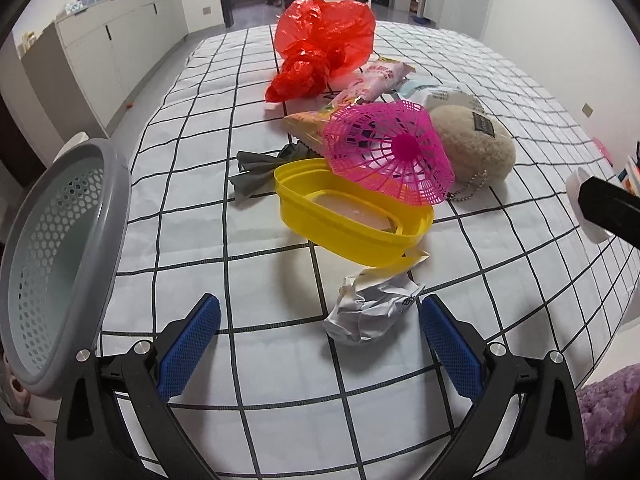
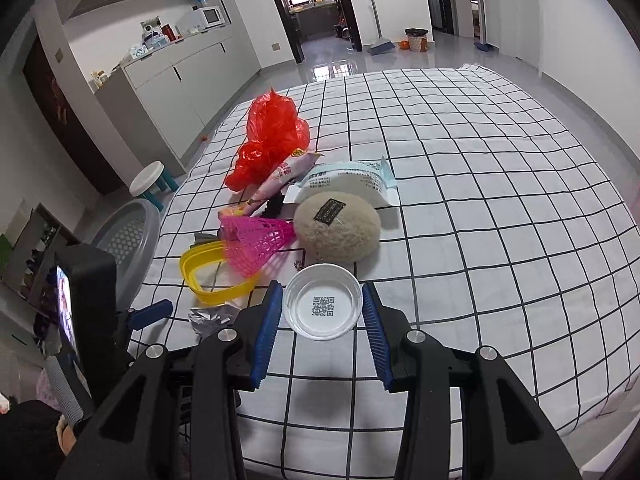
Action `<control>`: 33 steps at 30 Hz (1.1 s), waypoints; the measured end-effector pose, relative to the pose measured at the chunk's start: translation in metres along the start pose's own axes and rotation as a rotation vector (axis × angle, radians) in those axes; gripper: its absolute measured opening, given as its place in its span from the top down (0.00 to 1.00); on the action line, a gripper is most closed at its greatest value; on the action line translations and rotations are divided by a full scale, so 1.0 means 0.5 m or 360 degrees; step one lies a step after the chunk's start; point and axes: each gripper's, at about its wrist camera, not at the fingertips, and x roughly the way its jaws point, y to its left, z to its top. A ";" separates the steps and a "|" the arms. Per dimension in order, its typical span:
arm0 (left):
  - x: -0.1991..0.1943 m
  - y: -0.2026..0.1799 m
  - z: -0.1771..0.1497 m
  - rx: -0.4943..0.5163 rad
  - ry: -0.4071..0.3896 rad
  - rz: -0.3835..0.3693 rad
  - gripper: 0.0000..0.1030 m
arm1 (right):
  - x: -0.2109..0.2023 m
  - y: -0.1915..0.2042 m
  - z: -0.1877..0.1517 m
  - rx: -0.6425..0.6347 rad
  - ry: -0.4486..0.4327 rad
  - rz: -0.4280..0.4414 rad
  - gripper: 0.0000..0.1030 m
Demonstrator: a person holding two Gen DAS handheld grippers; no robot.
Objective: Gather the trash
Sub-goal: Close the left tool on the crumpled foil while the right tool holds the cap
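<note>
White cloth: black-grid tablecloth covers the table, beneath both grippers.
Right gripper: blue pads pressed on the rim of a white plastic lid (QR code inside), held off the cloth.
Left gripper: jaws wide, holding nothing; crumpled paper lies on the cloth between its fingertips, nearer the right one.
Bin: grey perforated basket at its left, past the table edge.
Ahead: yellow tub, pink mesh cone, red bag, beige plush pouch.
Room: grey glossy floor, grey cabinets left, doorways beyond.
</note>
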 end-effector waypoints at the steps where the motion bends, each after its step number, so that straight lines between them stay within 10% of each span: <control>1: 0.001 0.001 0.001 0.0001 0.0004 -0.0001 0.05 | -0.001 0.000 0.000 0.0001 -0.0002 0.0001 0.62; 25: 0.002 0.001 0.003 -0.0015 -0.0035 0.0007 0.06 | -0.002 0.004 0.000 -0.0004 -0.0011 0.0004 0.62; 33: -0.025 -0.018 -0.012 0.0041 -0.0091 -0.0019 0.45 | 0.001 -0.009 -0.004 0.0004 -0.0001 -0.0009 0.62</control>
